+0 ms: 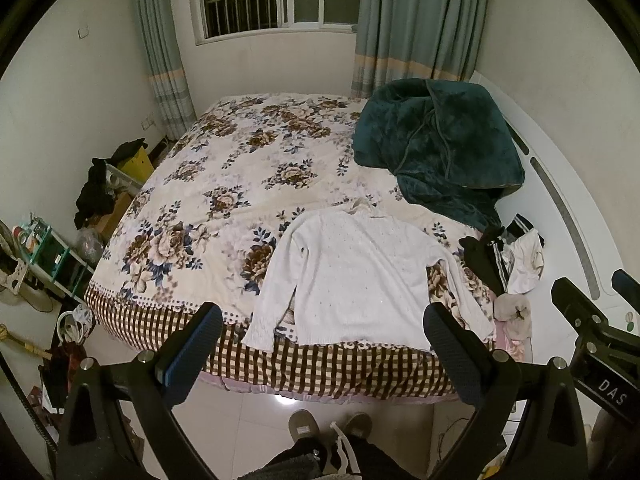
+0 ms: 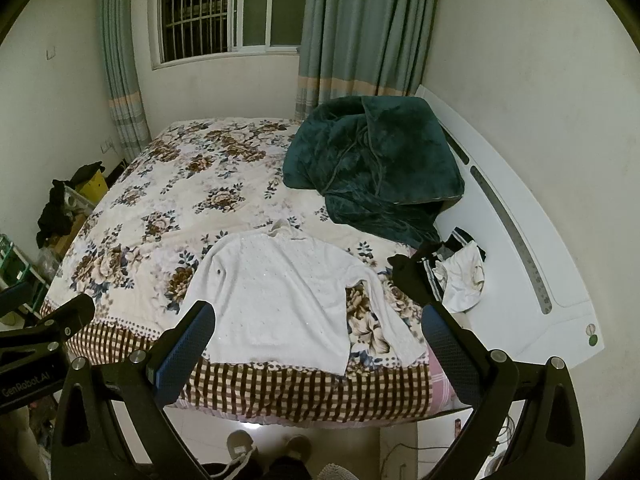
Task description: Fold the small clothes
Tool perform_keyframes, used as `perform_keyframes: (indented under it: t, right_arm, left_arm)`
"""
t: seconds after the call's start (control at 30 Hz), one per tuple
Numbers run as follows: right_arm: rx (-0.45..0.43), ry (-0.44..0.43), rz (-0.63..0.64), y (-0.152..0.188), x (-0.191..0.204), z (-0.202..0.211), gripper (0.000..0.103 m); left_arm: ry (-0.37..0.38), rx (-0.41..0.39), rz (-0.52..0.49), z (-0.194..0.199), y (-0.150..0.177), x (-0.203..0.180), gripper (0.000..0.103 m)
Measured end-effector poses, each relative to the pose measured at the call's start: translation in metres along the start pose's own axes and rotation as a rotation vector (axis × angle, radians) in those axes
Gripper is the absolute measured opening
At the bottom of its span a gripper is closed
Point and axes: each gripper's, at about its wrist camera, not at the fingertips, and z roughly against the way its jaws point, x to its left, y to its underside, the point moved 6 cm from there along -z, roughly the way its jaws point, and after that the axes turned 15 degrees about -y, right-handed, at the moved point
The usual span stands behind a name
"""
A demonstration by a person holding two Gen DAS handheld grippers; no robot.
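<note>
A small white long-sleeved sweater [image 1: 356, 280] lies spread flat on the near edge of the floral bed [image 1: 224, 184], collar away from me, sleeves down along its sides. It also shows in the right wrist view [image 2: 280, 300]. My left gripper [image 1: 324, 356] is open and empty, held above the bed's near edge in front of the sweater's hem. My right gripper [image 2: 320, 348] is open and empty, likewise above the hem. Part of the right gripper [image 1: 592, 332] shows at the right of the left wrist view.
A dark green blanket [image 1: 436, 144] is heaped at the bed's far right. A pile of black and white clothes [image 1: 508, 256] lies right of the sweater by the white headboard [image 2: 520, 216]. Boxes and a shelf [image 1: 56, 256] stand left of the bed. My feet [image 1: 304, 428] stand on the tiled floor.
</note>
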Motion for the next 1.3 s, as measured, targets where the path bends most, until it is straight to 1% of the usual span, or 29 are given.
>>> perform_keyframes:
  t: [0.17,0.23,0.47,0.53,0.63,0.8,1.03,1.13,1.17,1.3]
  right_arm:
    - [-0.004,-0.001,0.002,-0.006,0.003,-0.002,0.103]
    - [-0.004,0.000,0.002,-0.003,0.002,-0.001,0.103]
    - [-0.005,0.000,0.002,-0.004,0.004,0.000,0.103]
    - [-0.007,0.000,0.000,-0.005,0.004,-0.001,0.103]
    - [-0.006,0.000,0.001,-0.001,0.003,0.000,0.103]
    - [-0.008,-0.001,0.001,-0.003,0.004,0.000,0.103]
    - [-0.009,-0.001,0.001,0.001,0.003,0.001,0.103]
    - [-0.010,-0.001,0.000,0.004,0.002,0.001,0.103]
    - [-0.010,-0.002,-0.001,0.002,0.003,0.001,0.103]
    - [-0.009,-0.001,-0.007,0.004,0.003,0.000,0.103]
  left_arm:
    - [-0.001,-0.003,-0.001,-0.001,-0.004,0.000,0.103]
    - [0.000,-0.003,0.001,-0.001,-0.007,0.000,0.103]
    - [-0.001,-0.007,-0.001,-0.001,-0.002,0.000,0.103]
    - [-0.002,-0.009,-0.002,-0.001,-0.009,0.000,0.103]
    - [-0.003,-0.011,-0.001,0.000,-0.007,0.000,0.103]
    - [-0.002,-0.014,-0.001,0.000,-0.014,0.000,0.103]
    - [-0.002,-0.017,-0.001,0.001,-0.009,0.000,0.103]
    - [0.000,-0.018,-0.003,-0.002,-0.021,-0.002,0.103]
    - [0.000,-0.018,-0.002,0.000,-0.015,-0.002,0.103]
    - [-0.001,-0.022,-0.008,-0.006,-0.024,-0.006,0.103]
